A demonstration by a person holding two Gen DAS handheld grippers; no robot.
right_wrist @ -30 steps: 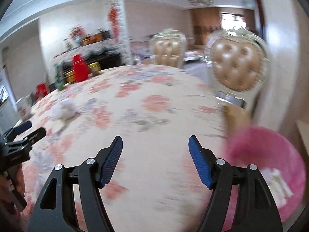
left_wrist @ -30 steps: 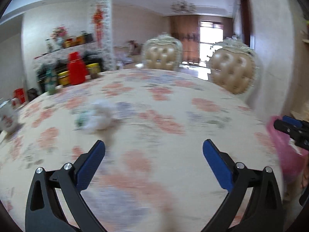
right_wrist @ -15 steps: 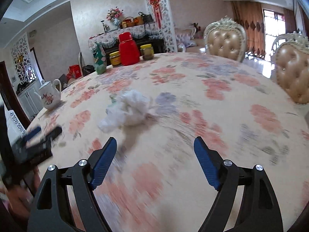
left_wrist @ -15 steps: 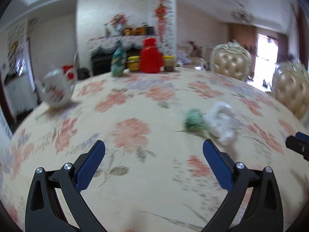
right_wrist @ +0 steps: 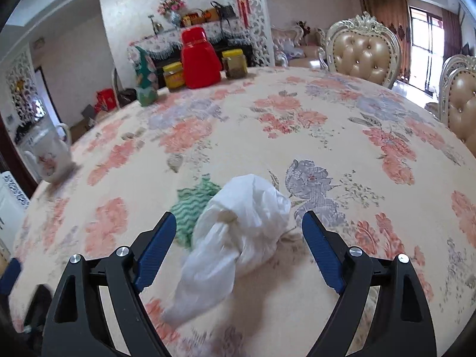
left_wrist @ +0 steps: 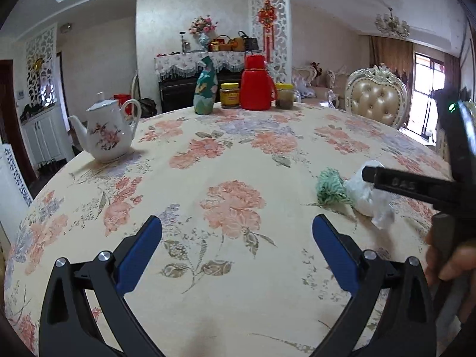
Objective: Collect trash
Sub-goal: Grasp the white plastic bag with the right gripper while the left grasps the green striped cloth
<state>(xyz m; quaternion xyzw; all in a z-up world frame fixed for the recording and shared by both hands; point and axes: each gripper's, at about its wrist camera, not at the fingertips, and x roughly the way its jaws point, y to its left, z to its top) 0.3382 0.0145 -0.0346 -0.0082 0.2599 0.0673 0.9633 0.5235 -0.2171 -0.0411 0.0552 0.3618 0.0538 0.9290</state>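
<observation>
A crumpled white plastic bag [right_wrist: 238,232] lies on the floral tablecloth, and a green-and-white crumpled wrapper [right_wrist: 193,205] touches its left side. My right gripper [right_wrist: 238,223] hangs just over the bag with the bag between its blue pads. Its jaws are opening and neither pad touches the bag. In the left wrist view the bag [left_wrist: 369,199] and the wrapper [left_wrist: 331,187] sit at the right, partly behind a black finger [left_wrist: 401,183] of the right gripper. My left gripper [left_wrist: 237,224] is open over bare cloth, with nothing between its fingers.
A white flowered teapot [left_wrist: 104,136] stands at the table's left edge. At the far side are a green bottle [left_wrist: 205,89], a red thermos [left_wrist: 255,83] and two yellow-lidded jars [left_wrist: 229,95]. Padded chairs [right_wrist: 363,53] stand beyond the round table [left_wrist: 223,148].
Both views have swung left, away from the pink bin and the chairs. The right gripper has come up to the white bag with wider jaws. The left gripper has held still lately.
</observation>
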